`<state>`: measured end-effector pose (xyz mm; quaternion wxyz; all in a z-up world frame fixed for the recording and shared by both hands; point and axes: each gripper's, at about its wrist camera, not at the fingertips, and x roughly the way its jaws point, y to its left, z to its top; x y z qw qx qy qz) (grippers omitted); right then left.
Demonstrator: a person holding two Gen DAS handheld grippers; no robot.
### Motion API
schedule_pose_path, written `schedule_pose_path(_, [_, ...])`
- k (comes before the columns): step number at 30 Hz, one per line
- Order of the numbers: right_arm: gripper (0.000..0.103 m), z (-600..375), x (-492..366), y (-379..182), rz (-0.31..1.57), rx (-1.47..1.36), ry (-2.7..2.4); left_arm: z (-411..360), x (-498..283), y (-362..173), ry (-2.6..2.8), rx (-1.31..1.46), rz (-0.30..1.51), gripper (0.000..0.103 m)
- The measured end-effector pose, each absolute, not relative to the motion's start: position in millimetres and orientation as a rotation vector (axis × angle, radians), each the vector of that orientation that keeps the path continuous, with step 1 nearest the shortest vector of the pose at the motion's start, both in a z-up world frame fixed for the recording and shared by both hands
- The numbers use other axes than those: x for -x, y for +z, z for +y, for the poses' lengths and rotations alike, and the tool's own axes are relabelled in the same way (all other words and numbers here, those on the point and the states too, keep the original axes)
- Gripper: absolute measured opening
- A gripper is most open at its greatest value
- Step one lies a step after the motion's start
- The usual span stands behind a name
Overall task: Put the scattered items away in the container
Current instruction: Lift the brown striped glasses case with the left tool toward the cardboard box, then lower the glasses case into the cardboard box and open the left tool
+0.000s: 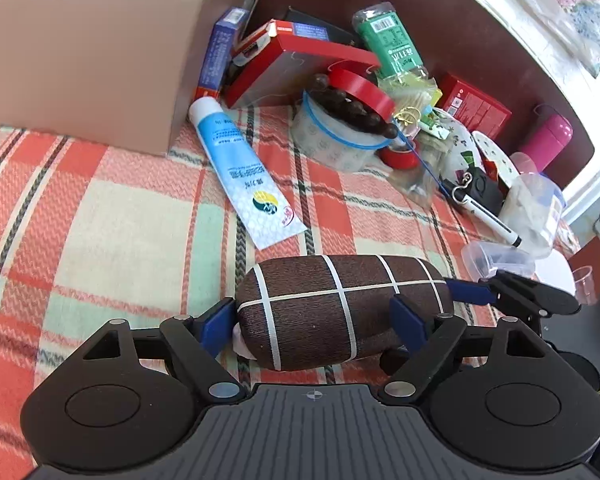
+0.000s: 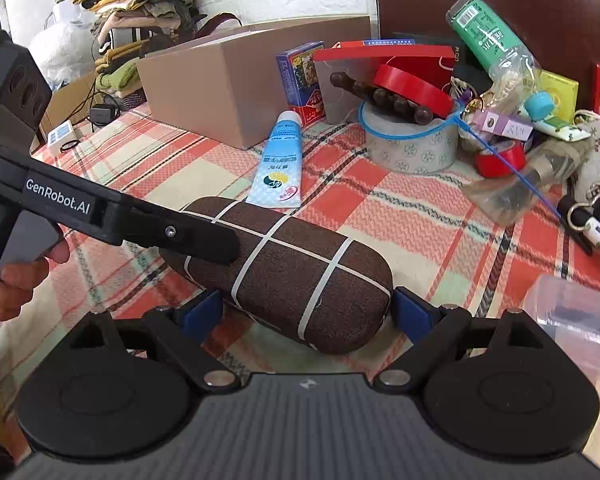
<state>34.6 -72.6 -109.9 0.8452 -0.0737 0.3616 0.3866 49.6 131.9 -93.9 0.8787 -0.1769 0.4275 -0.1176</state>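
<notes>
A brown fabric case with white grid lines (image 1: 332, 312) lies on its side on the plaid cloth-covered surface (image 1: 100, 220), in the open stretch nearest the cameras. The left tongs (image 1: 316, 324) stand wide, a blue pad at each side of the case; whether the pads press on it cannot be told. The right tongs (image 2: 306, 308) also stand wide around the case's other end, their pads just beside it, contact unclear. In the right wrist view a hand (image 2: 16, 280) grips the left tool's handle.

To the left of the case the cloth is free right up to the plain cardboard box (image 2: 228, 84); its inside is not visible. A blue-and-white tube (image 1: 240, 176) lies between the case and the box, its cap end near the box's corner. Farther back a crowded heap sits against the dark brown headboard (image 1: 460, 20): a red-lidded box (image 1: 300, 64), a green-labelled clear bottle (image 1: 392, 44), a grey patterned tape roll (image 1: 332, 140) with a red tape ring (image 1: 360, 88) leaning on it.
</notes>
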Motion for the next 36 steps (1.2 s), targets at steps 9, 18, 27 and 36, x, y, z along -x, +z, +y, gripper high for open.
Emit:
schedule_pose_path(9, [0.091, -77.3, -6.7, -101.3, 0.766, 0.183, 0.83, 135.2, -35.3, -92.7, -0.215, 0.421, 0.89, 0.081])
schedule_pose_path(18, [0.089, -72.6, -11.2, -111.3, 0.768, 0.17, 0.817, 129.6, -35.3, -90.0, -0.169, 0.41, 0.884, 0.078])
schedule_pose_path(27, [0.088, -76.2, -2.3, -101.4, 0.781, 0.132, 0.814, 128.8, -18.3, -73.8, -0.164, 0.378, 0.837, 0.075])
schedule_pose_path(36, [0.088, -55.3, -11.8, -57.7, 0.679, 0.158, 0.858, 149.3, -15.3, -20.9, -0.119, 0.354, 0.715, 0.075])
